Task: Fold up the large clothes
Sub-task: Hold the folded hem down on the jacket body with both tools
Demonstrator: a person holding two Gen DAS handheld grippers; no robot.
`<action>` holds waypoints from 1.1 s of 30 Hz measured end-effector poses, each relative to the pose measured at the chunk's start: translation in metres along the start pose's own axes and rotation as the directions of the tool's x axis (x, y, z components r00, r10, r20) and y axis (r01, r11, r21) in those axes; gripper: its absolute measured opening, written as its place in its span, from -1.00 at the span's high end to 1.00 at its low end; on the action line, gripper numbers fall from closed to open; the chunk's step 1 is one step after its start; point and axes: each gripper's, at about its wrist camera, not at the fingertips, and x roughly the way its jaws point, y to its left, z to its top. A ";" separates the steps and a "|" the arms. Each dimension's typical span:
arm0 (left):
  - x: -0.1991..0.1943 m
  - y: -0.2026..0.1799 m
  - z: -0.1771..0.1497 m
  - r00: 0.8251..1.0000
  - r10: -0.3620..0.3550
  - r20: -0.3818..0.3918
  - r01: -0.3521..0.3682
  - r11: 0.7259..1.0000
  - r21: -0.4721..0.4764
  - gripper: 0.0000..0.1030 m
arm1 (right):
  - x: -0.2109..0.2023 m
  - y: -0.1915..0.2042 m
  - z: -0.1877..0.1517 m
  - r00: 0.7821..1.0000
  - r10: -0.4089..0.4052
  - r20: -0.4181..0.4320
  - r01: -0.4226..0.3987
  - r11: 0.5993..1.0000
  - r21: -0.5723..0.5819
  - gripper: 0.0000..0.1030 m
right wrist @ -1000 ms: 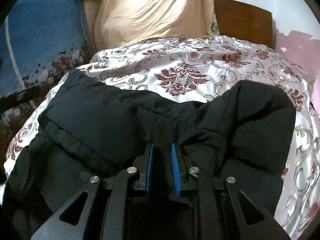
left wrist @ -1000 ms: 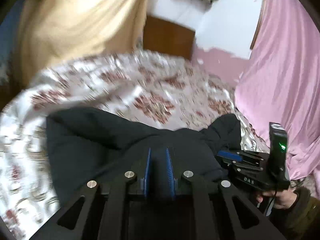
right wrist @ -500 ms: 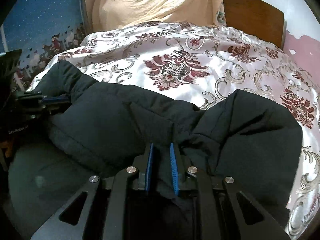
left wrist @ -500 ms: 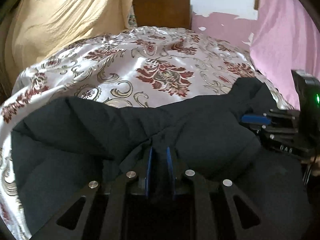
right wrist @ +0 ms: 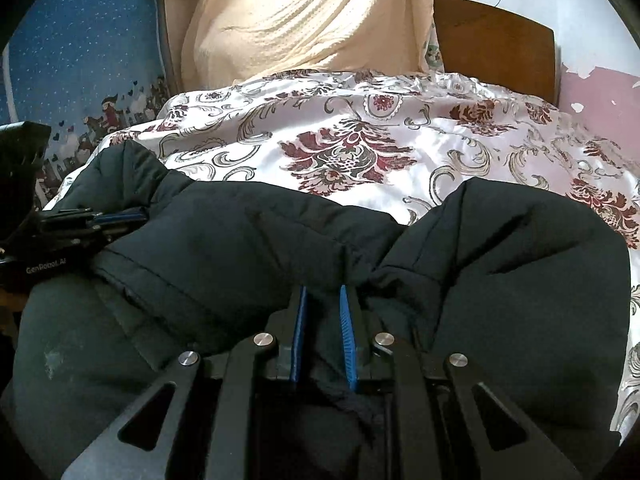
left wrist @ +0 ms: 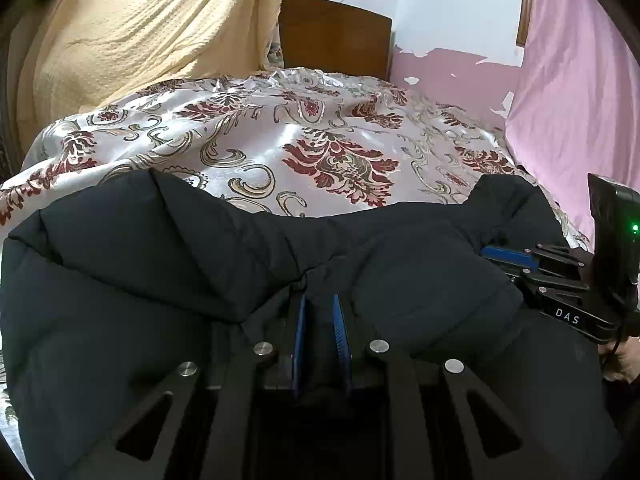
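Note:
A bulky black padded jacket (left wrist: pixel 200 264) lies bunched across the near part of a bed with a shiny floral cover (left wrist: pixel 320 160). My left gripper (left wrist: pixel 319 300) is shut on a gathered fold of the black jacket, its blue pads pinching the cloth. Seen from the left wrist view, the right gripper (left wrist: pixel 516 260) reaches in from the right edge, buried in the jacket. In the right wrist view the jacket (right wrist: pixel 520 264) fills the foreground and my right gripper (right wrist: pixel 323 292) is shut on another fold of it. The left gripper (right wrist: pixel 116 218) shows at the left edge there, also in the cloth.
A cream blanket (left wrist: pixel 140 40) hangs behind the bed at the left. A wooden headboard (left wrist: pixel 336 36) stands at the far end. A pink curtain (left wrist: pixel 572 100) hangs along the right side, and a blue patterned cloth (right wrist: pixel 80 60) along the left.
Both grippers have come down and forward with the jacket, lowering it onto the bed cover. The jacket now lies spread wider across the near bed. Both grips have stayed closed on the cloth.

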 end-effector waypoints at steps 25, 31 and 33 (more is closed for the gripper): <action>-0.029 0.018 -0.016 0.979 -0.140 0.149 0.154 0.984 -0.089 0.50 | -0.018 0.016 -0.003 0.995 -0.074 0.071 0.078 0.995 -0.060 0.67; -0.029 0.022 -0.014 0.976 -0.163 0.142 0.179 0.977 -0.111 0.46 | -0.035 0.017 0.018 0.998 0.024 0.051 -0.024 1.000 0.011 0.43; -0.031 0.021 -0.014 0.978 -0.158 0.133 0.172 0.979 -0.108 0.44 | -0.033 0.015 0.021 0.998 0.043 0.043 -0.044 0.999 0.017 0.43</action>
